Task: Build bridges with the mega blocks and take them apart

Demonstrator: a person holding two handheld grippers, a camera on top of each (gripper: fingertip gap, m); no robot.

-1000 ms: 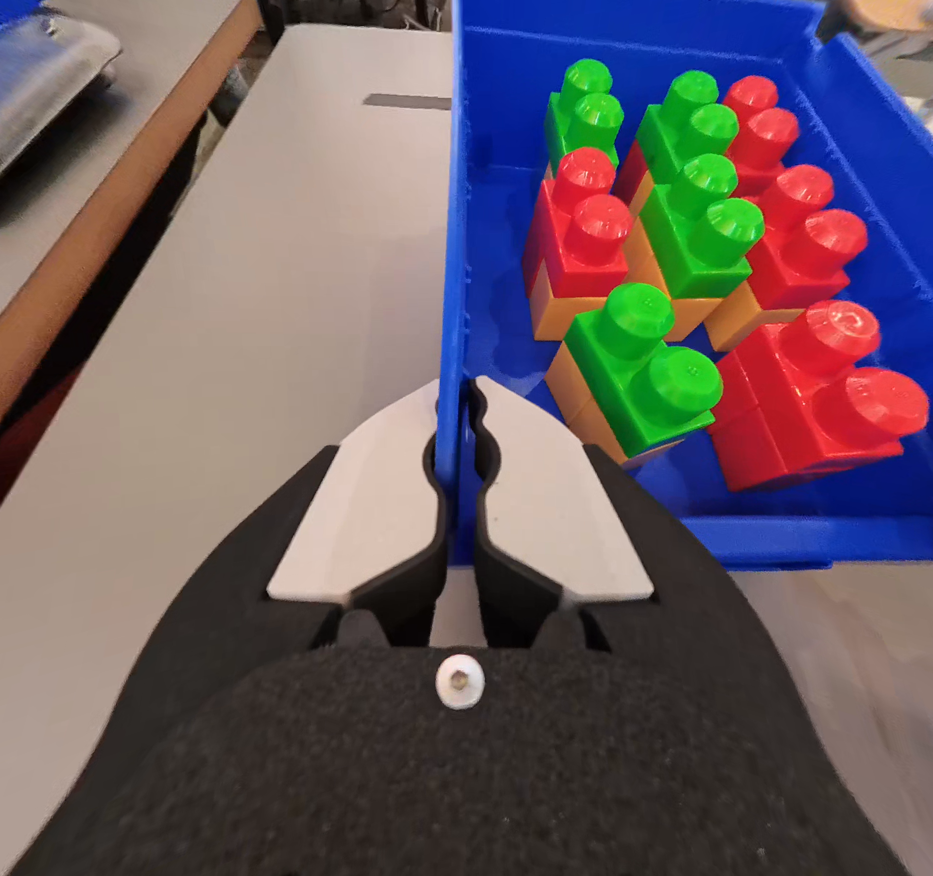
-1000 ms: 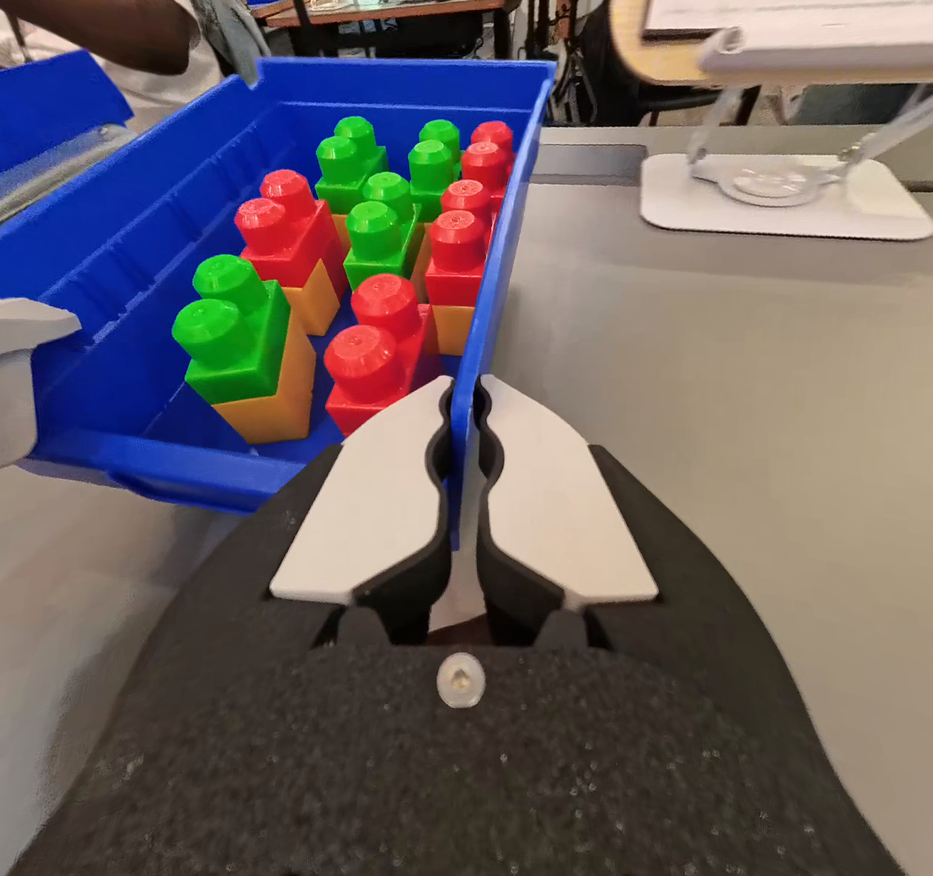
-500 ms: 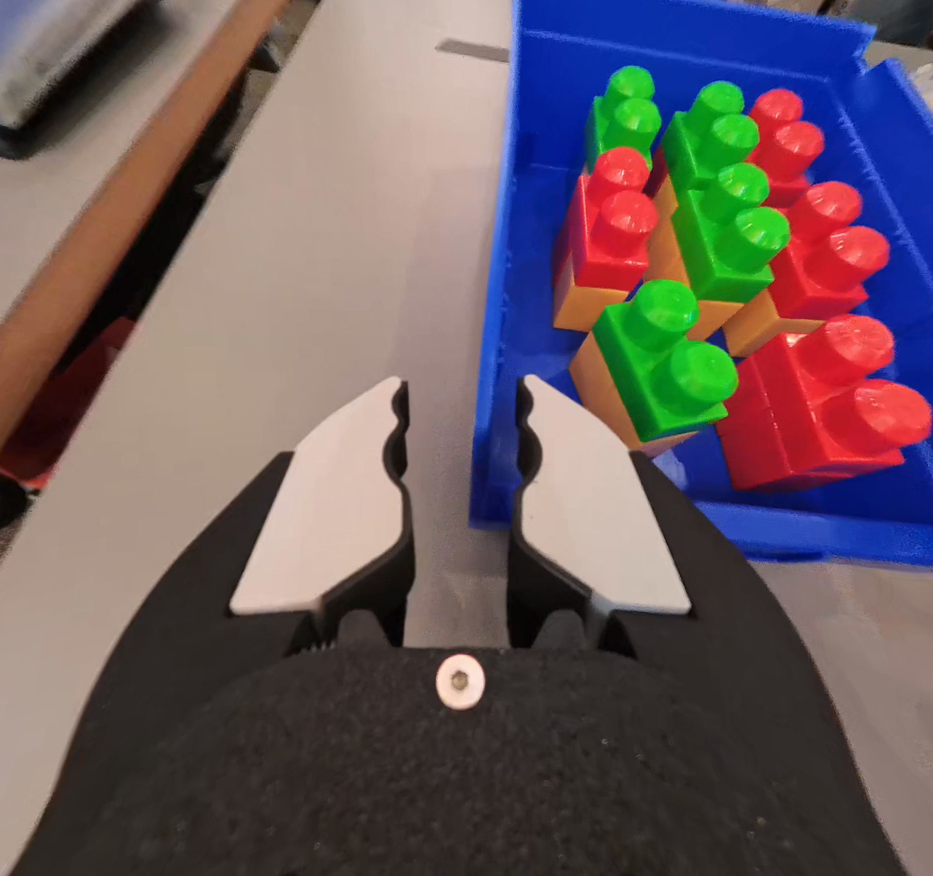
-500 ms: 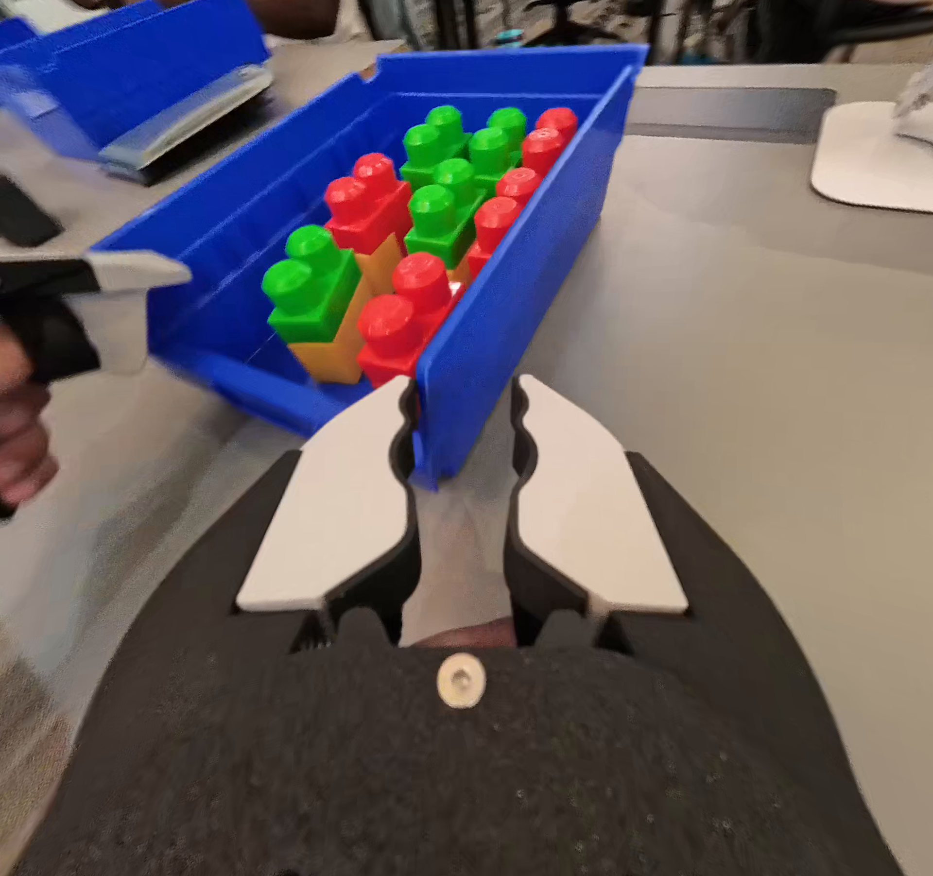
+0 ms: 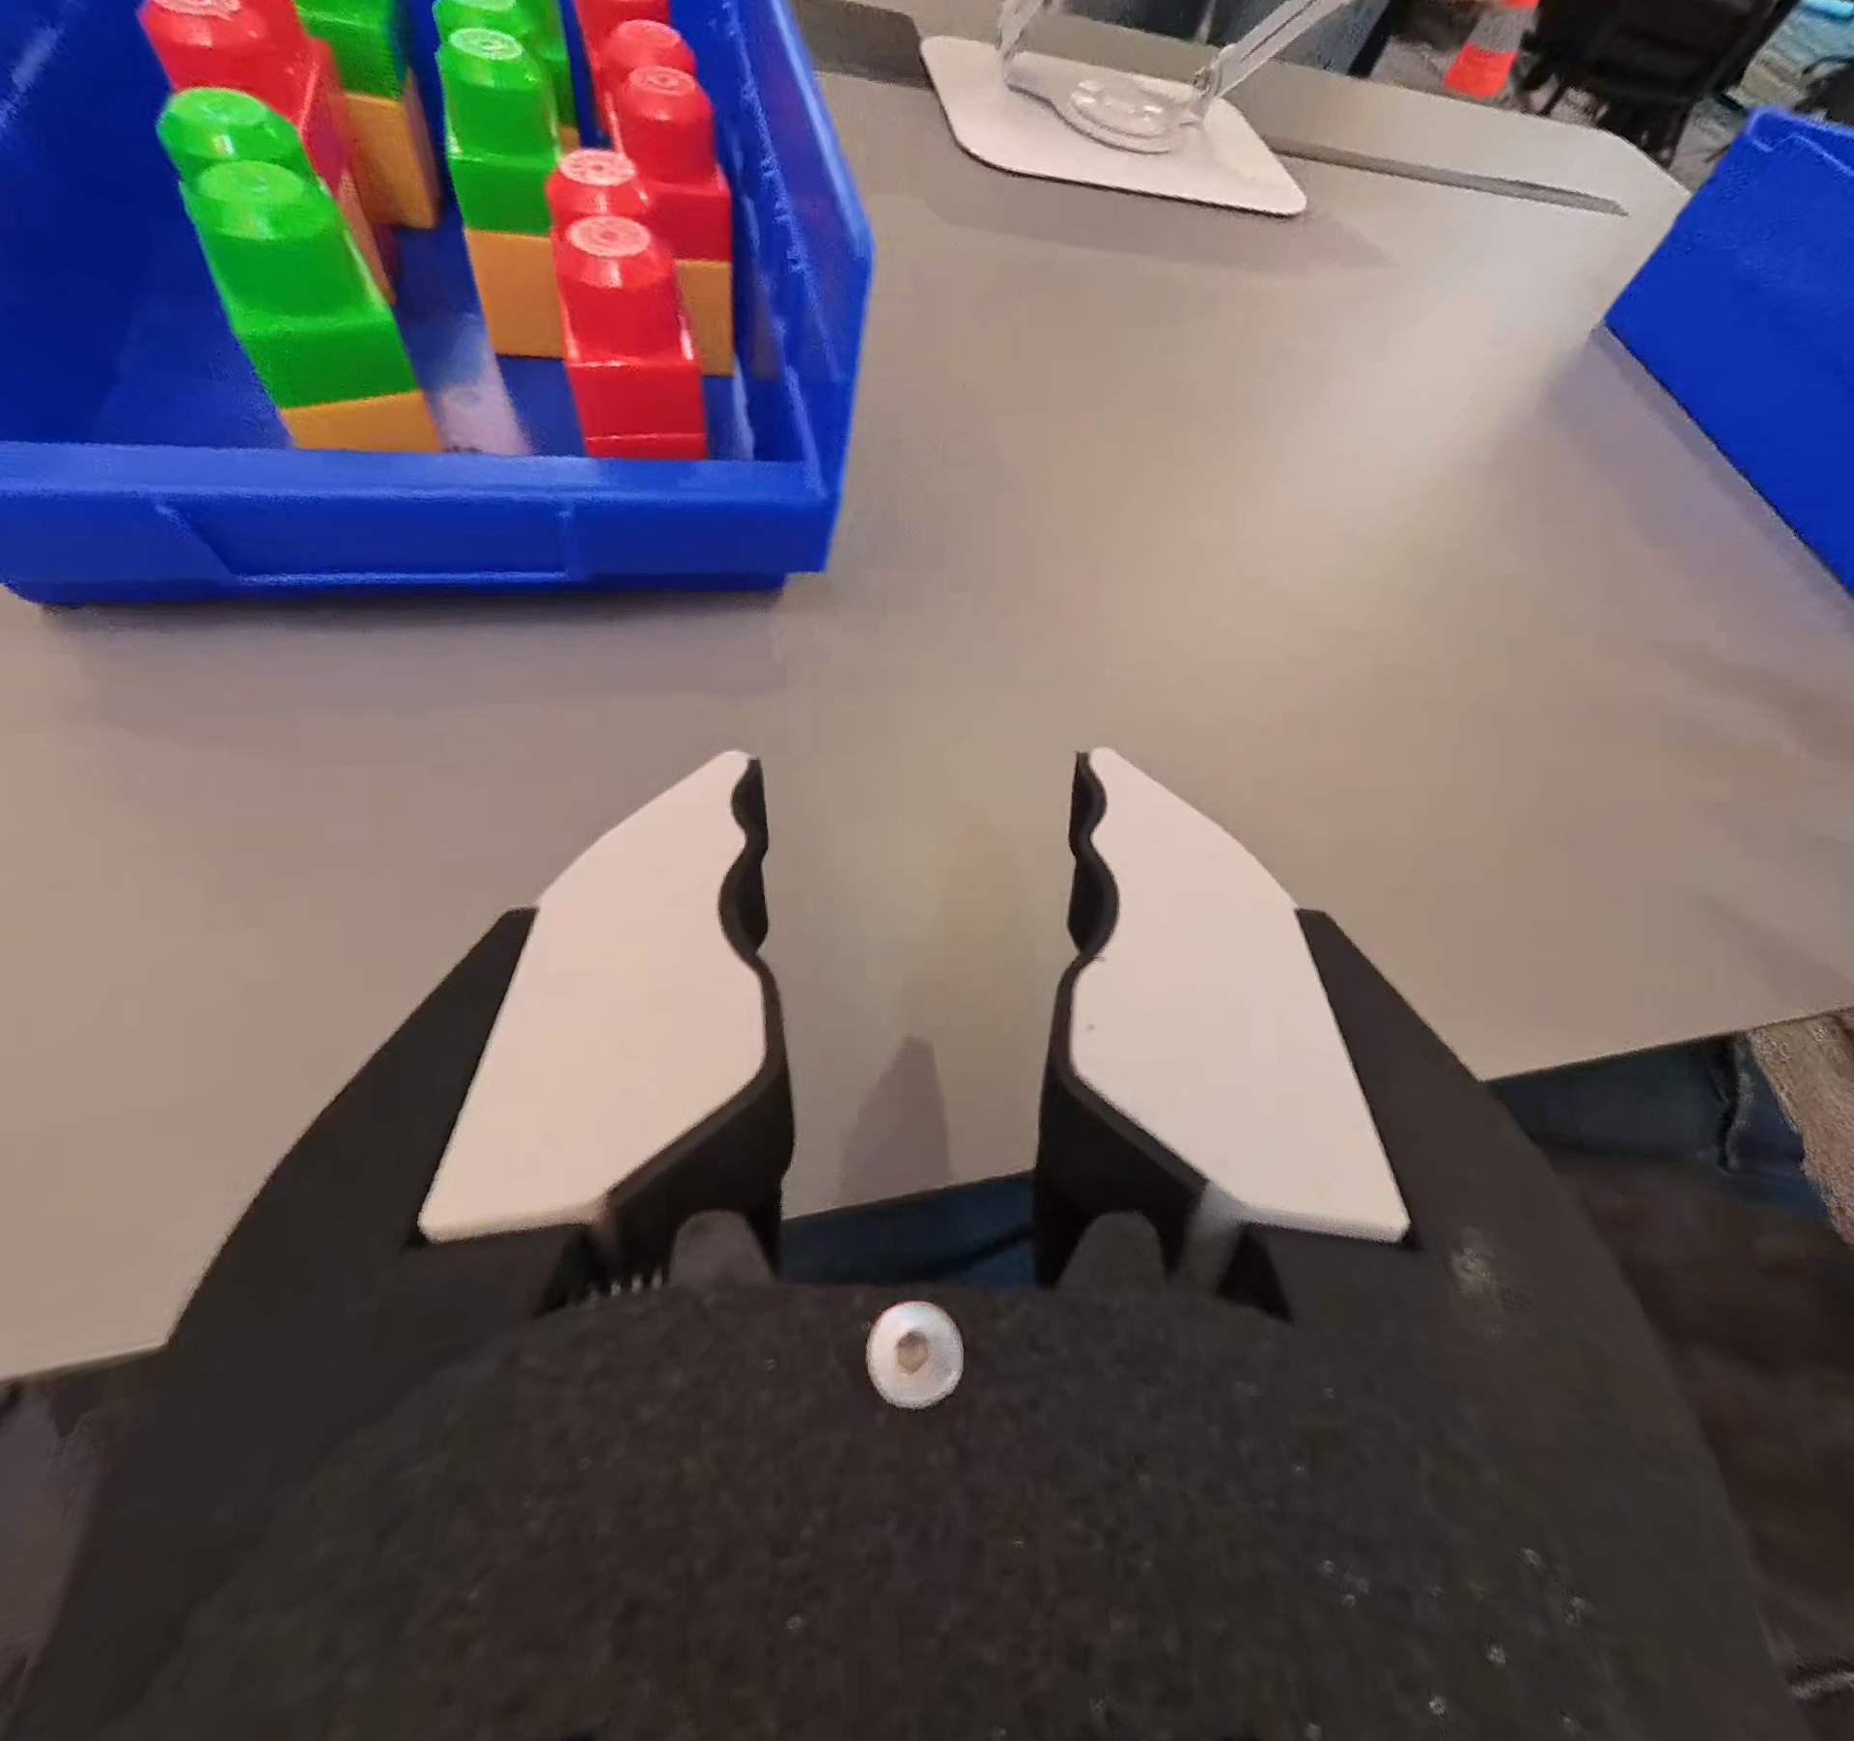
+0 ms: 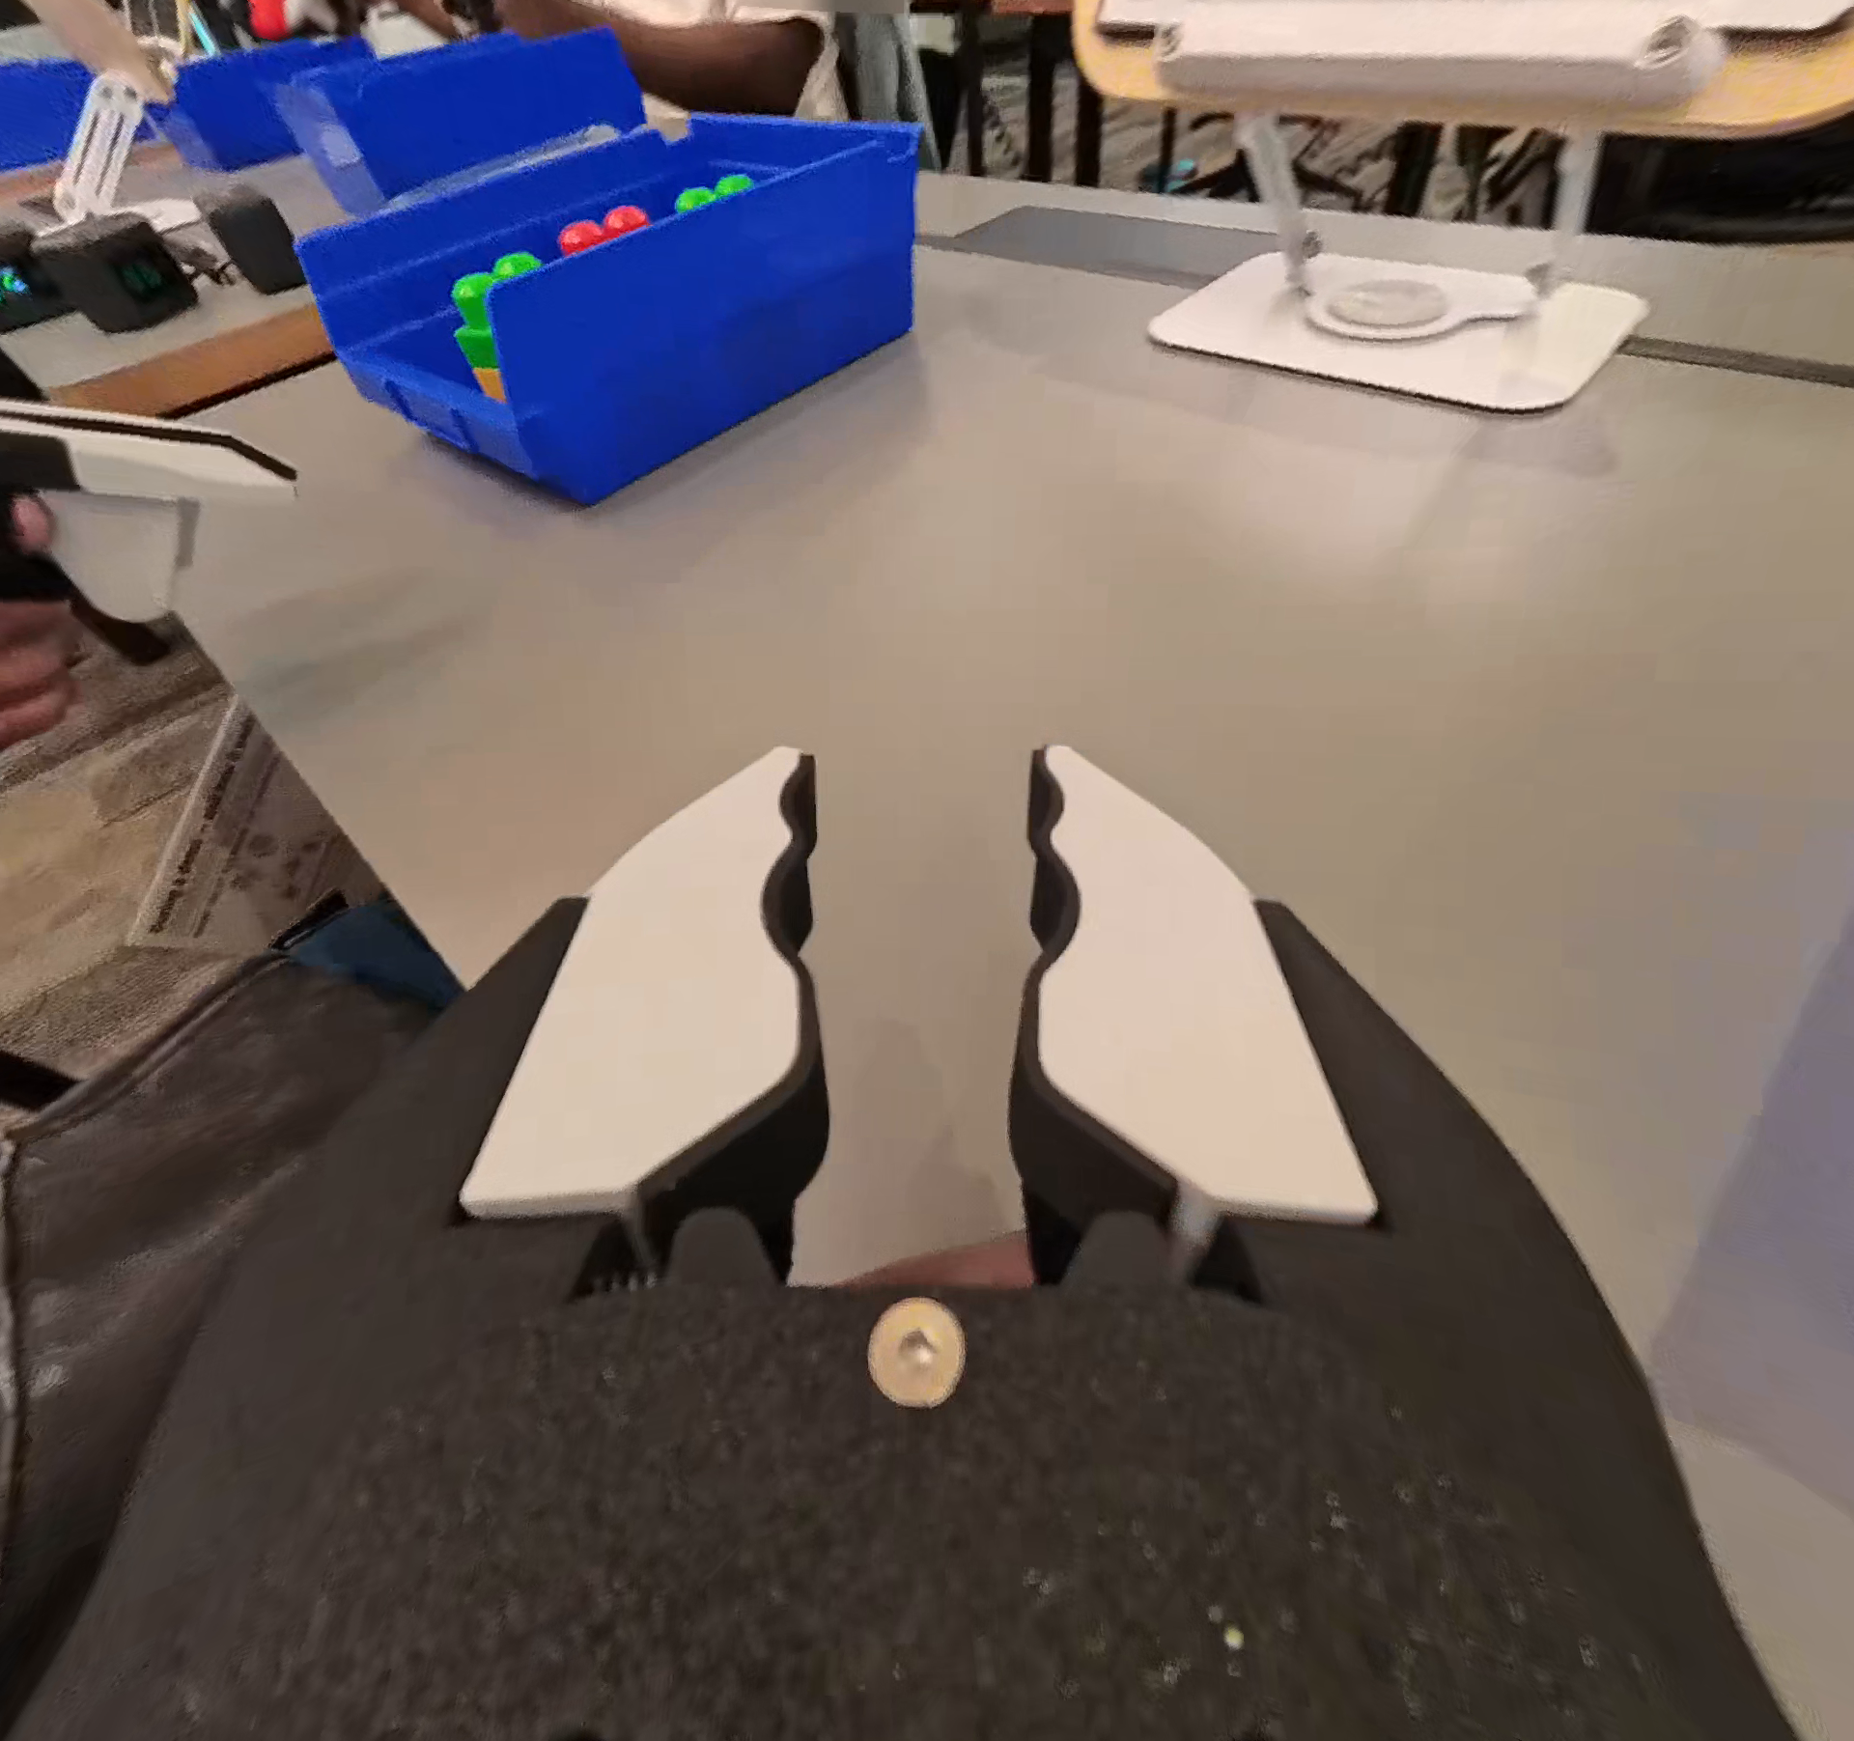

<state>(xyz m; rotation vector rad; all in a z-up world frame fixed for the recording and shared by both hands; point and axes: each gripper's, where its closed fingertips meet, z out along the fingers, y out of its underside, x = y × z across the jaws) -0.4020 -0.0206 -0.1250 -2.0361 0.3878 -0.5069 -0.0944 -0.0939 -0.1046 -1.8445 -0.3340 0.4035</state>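
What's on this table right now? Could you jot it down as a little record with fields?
Bin: blue bin on the grey table, holding stacked blocks
Blocks: green and red tops, several on orange bases
Left gripper: open, empty, over bare table
Right gripper: open, empty
Also: white stand, far side

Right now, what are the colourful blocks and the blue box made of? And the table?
The blocks look like hard, glossy plastic: bright solid colours with shiny spots on their round studs. The blue box also looks like moulded plastic, smooth with a slight sheen on its rim. The table has a flat, matte grey top, probably laminate, though the pictures cannot settle that.
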